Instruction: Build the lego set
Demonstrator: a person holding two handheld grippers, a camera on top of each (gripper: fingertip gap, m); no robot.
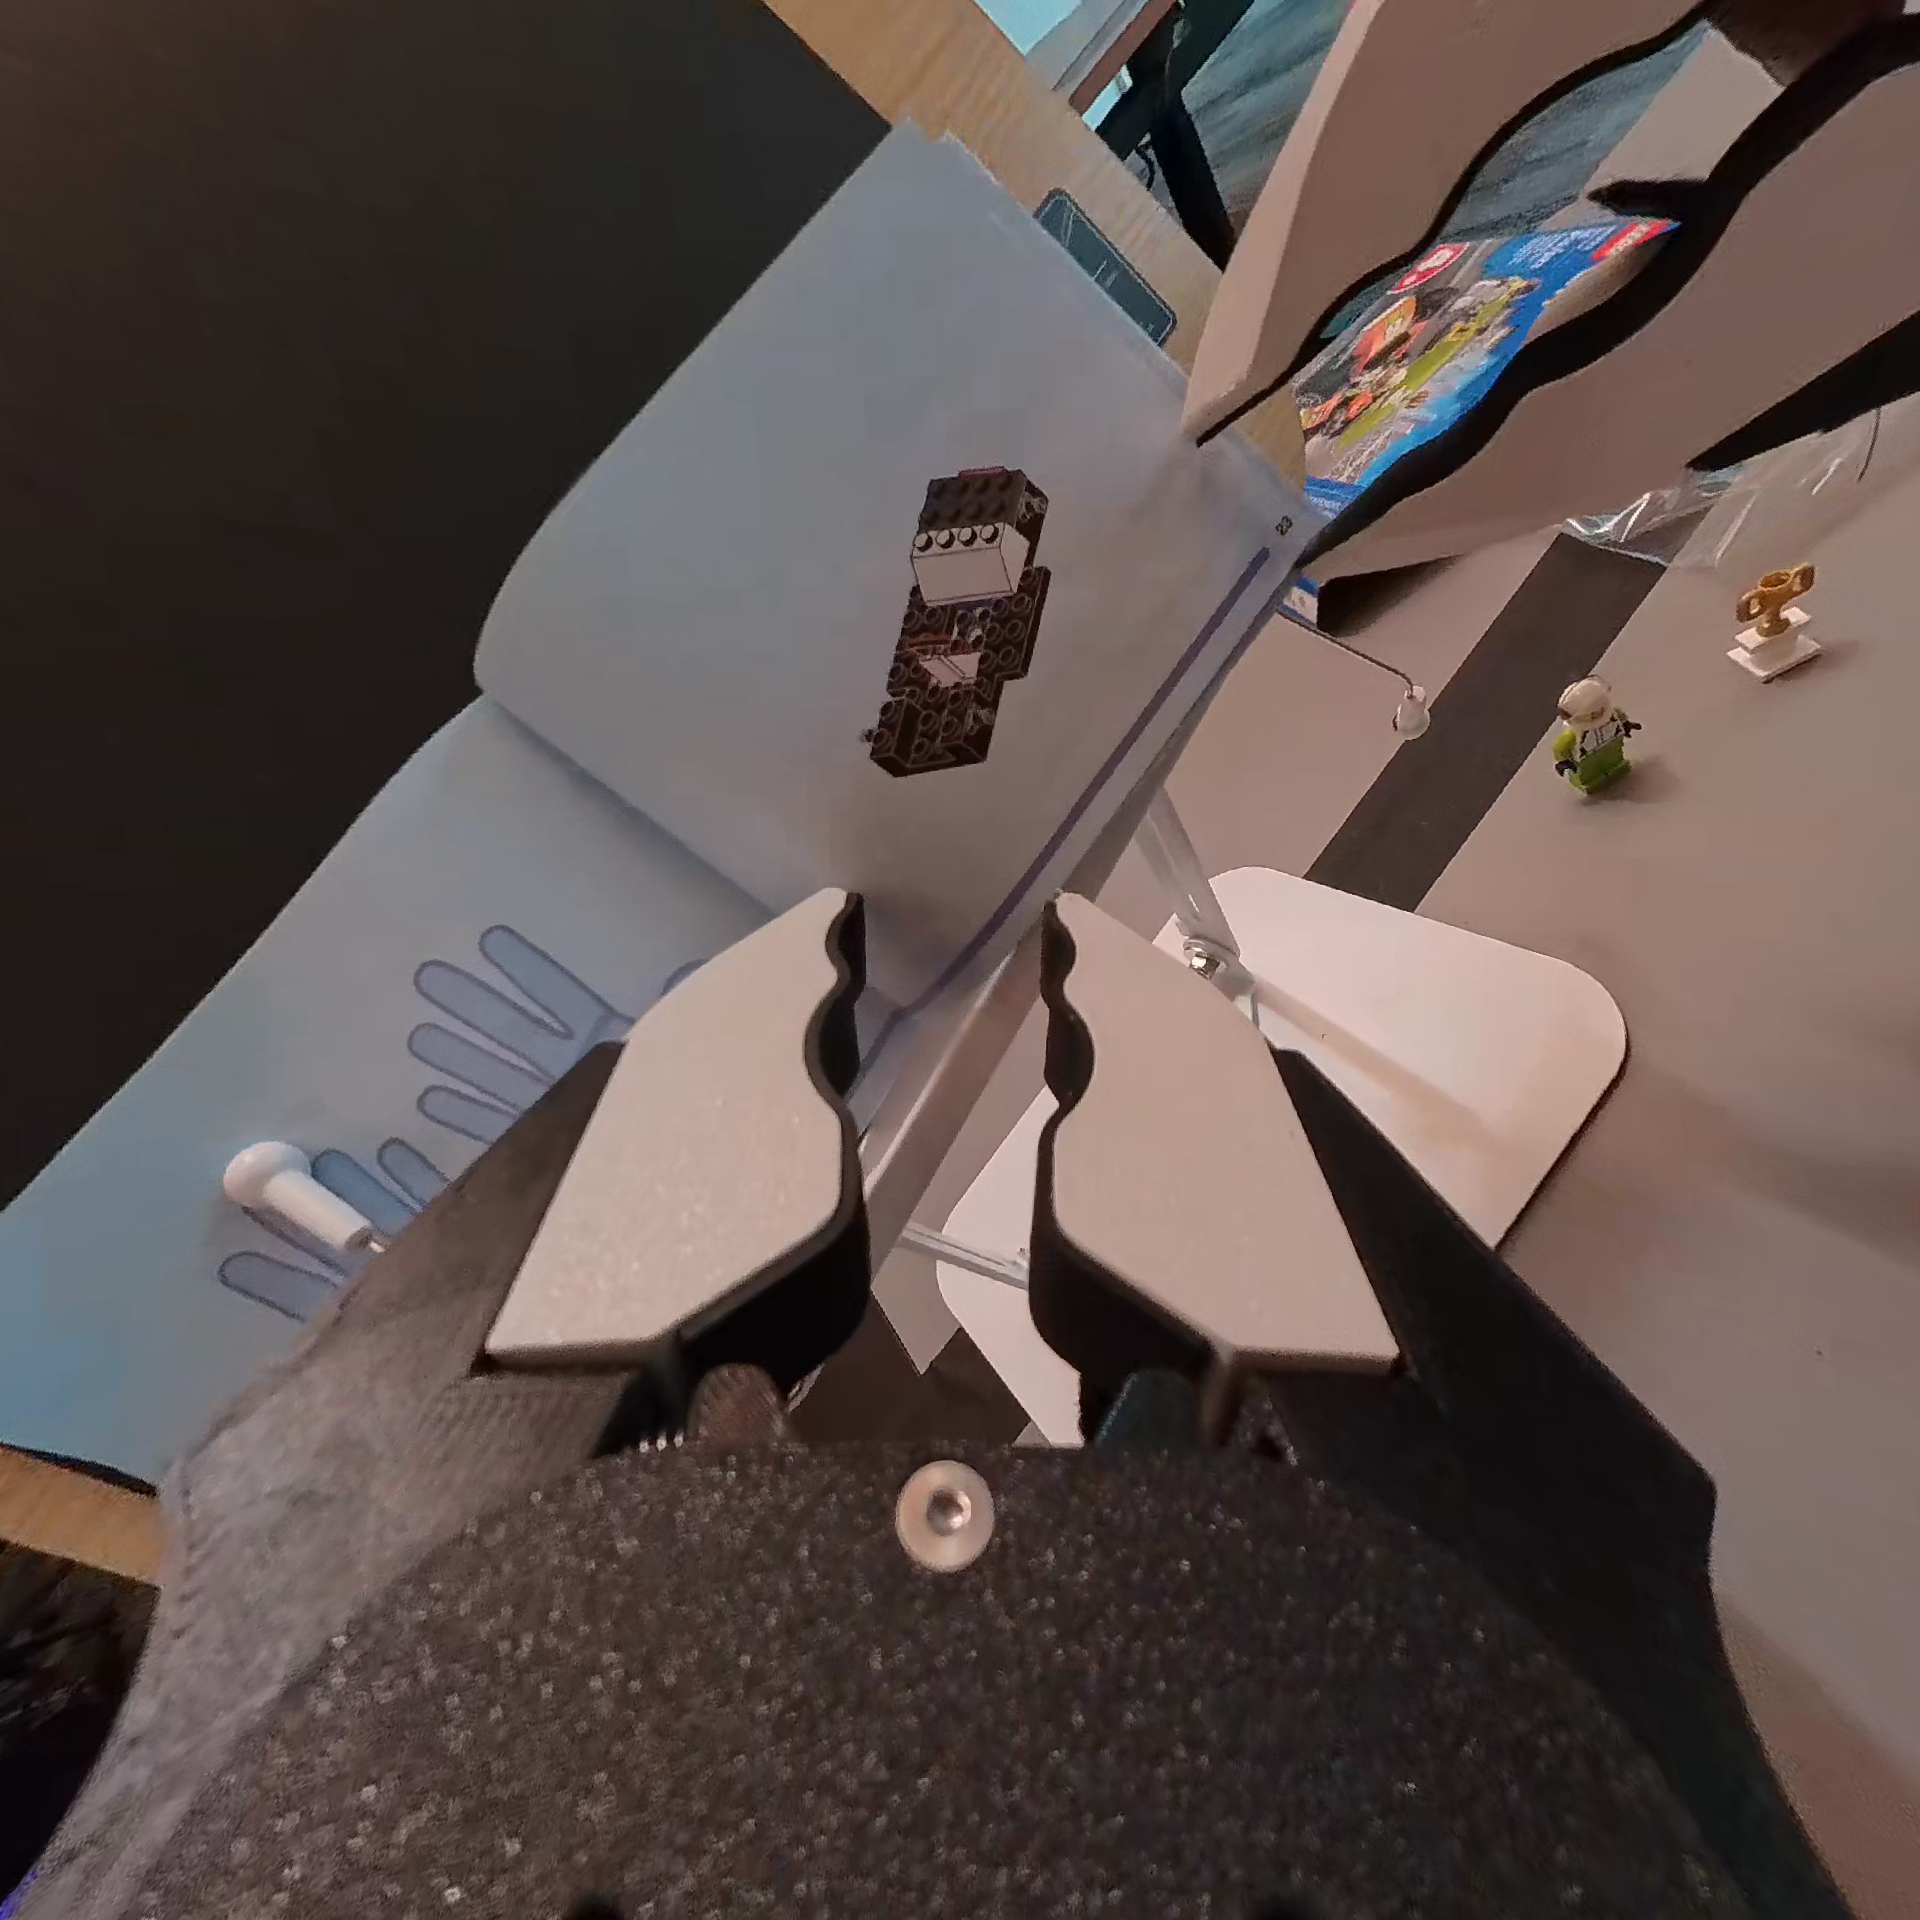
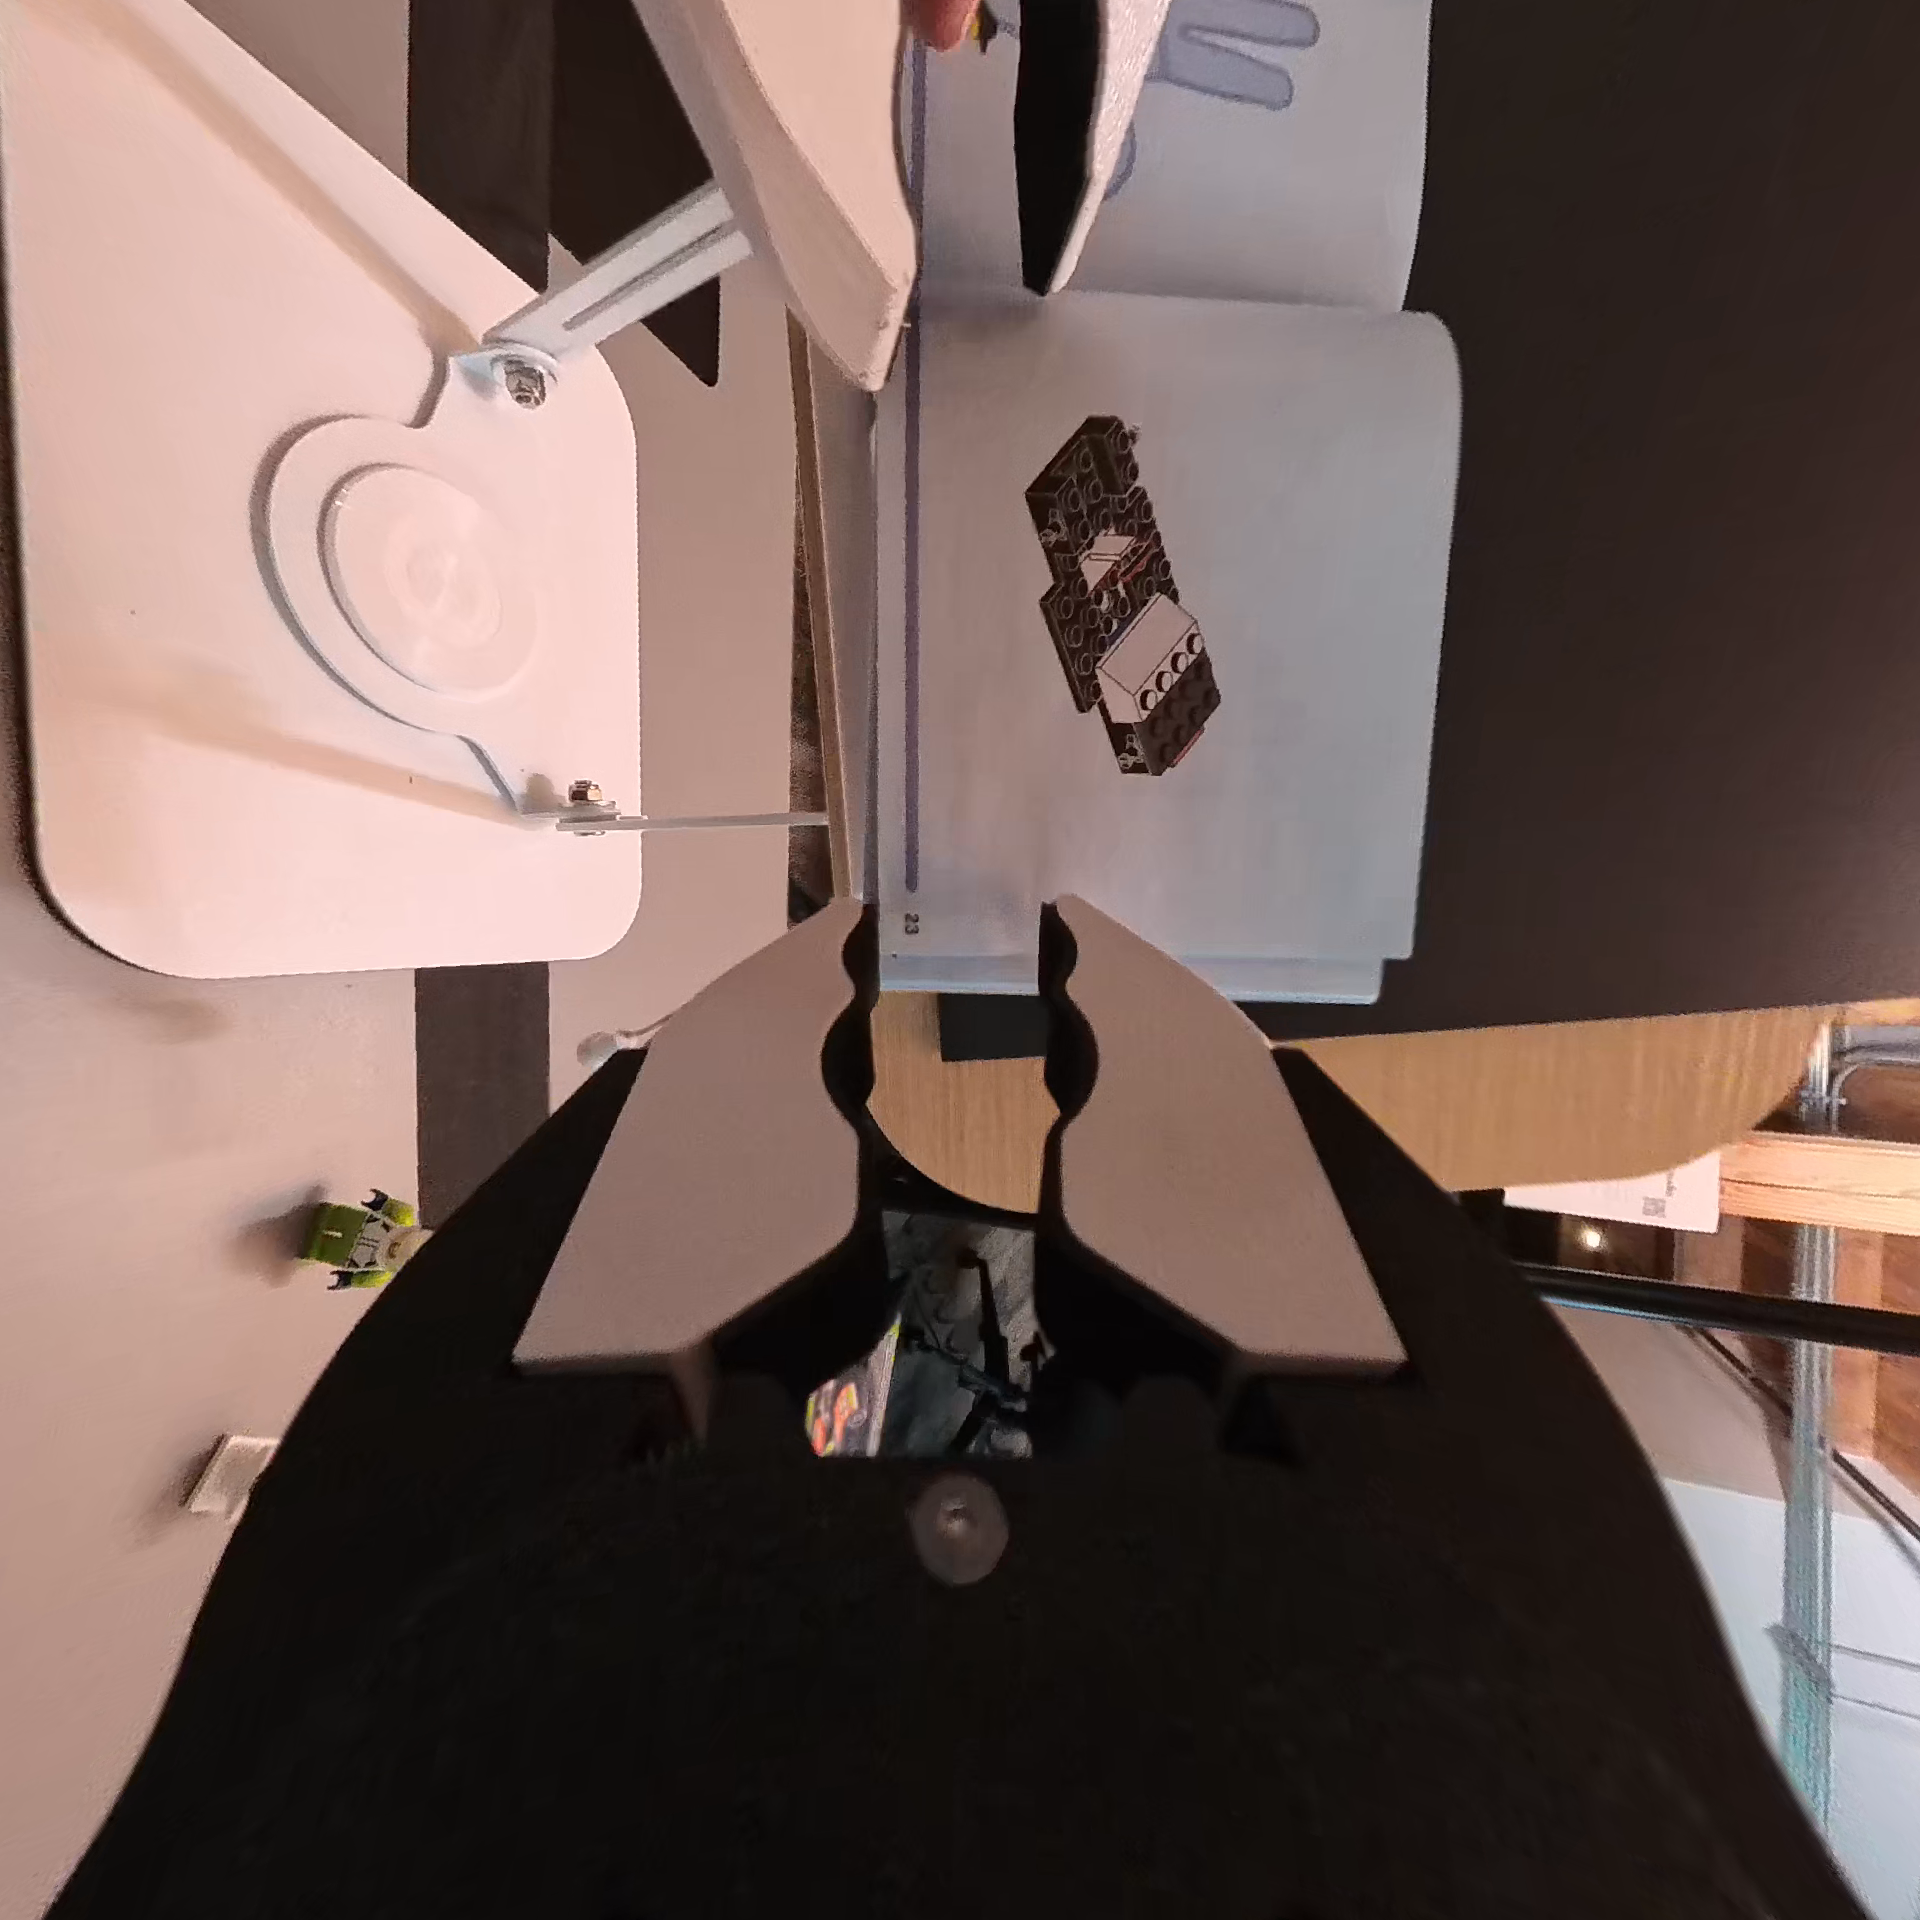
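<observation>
The light-blue instruction booklet point(image 1: 779, 520) stands open on a white stand point(image 1: 1403, 1039), and the right page shows a black and white brick model. My left gripper point(image 1: 951, 935) is open, with that page's lower edge between its jaws. My right gripper point(image 2: 951, 914) is open at the page's numbered corner, which lies between its jaws. The booklet point(image 2: 1247, 520) and stand point(image 2: 312, 623) also show in the right wrist view. Each gripper shows in the other's view: the right gripper point(image 1: 1262, 488) and the left gripper point(image 2: 966, 312). No brick is held.
A green and white minifigure point(image 1: 1595, 738) and a gold trophy on a white base point(image 1: 1777, 613) stand on the grey table. The colourful set box point(image 1: 1455, 343) and a clear plastic bag point(image 1: 1766, 509) lie behind. A white clip point(image 1: 291, 1195) rests on the left page. Tip to tip, the grippers are about 10 centimeters apart. The white clip point(image 1: 291, 1195) sits 10 centimeters or so from the ends of my left fingers.
</observation>
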